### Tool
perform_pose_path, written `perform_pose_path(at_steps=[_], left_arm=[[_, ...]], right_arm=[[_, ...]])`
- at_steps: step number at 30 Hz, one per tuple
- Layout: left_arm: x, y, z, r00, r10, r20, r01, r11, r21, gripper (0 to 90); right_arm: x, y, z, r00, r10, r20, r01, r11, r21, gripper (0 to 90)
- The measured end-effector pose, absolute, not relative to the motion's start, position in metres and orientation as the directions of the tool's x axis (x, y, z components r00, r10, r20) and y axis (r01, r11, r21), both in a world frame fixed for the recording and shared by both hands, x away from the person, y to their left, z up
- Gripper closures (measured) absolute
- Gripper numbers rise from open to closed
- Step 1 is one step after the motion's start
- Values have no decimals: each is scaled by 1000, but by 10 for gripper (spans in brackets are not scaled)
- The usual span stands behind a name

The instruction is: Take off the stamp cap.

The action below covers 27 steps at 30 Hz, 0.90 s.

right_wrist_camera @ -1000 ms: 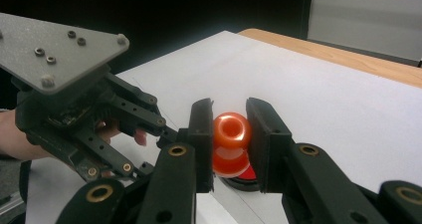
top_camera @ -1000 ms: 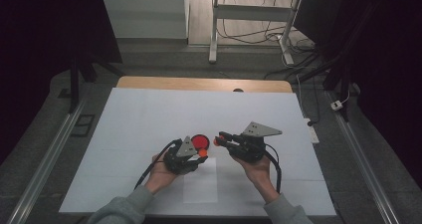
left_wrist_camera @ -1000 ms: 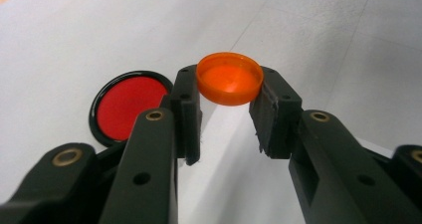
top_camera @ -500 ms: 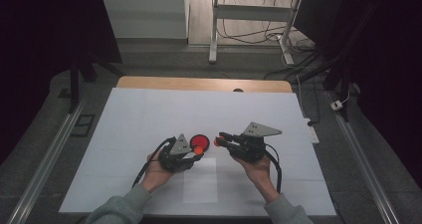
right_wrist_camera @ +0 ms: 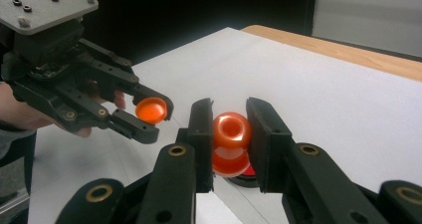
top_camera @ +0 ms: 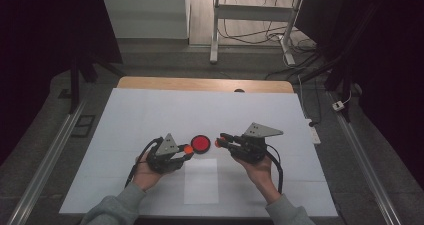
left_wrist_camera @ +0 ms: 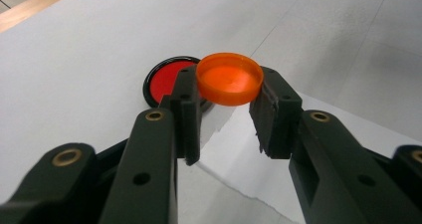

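Observation:
My left gripper [top_camera: 186, 151] is shut on a small orange cap [left_wrist_camera: 229, 78], held flat between its pads a little above the table. My right gripper [top_camera: 221, 141] is shut on a small orange bottle-like piece [right_wrist_camera: 230, 142] whose open round mouth faces the camera. A red disc with a black rim [top_camera: 200, 144] lies on the white table between the two grippers. In the right gripper view, the left gripper [right_wrist_camera: 149, 115] hangs at the left with the cap [right_wrist_camera: 151, 109], apart from the orange piece. The left gripper view has the red disc [left_wrist_camera: 166, 82] just behind the cap.
A white sheet of paper [top_camera: 201, 180] lies on the white table cover [top_camera: 150, 110] in front of the grippers. A wooden table edge [top_camera: 200, 84] runs along the far side. Metal rails [top_camera: 45, 165] flank the table, with a stand and cables on the floor beyond.
My left gripper has moved left with the orange cap, away from the red disc and the right gripper. The right gripper has stayed put.

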<state>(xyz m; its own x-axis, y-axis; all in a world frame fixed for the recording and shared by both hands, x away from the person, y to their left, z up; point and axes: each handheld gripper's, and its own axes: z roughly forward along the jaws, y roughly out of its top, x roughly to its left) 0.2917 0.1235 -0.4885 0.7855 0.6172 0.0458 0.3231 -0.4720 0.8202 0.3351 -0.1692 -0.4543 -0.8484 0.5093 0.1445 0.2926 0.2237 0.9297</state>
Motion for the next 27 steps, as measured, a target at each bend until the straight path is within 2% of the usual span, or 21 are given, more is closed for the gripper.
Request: perform_pose_path(at_steps=[27], left_arm=[[258, 200, -500, 688, 725, -20, 411, -367, 835, 652]], right_arm=[[337, -172, -456, -840, 523, 145, 296, 216, 930, 723]])
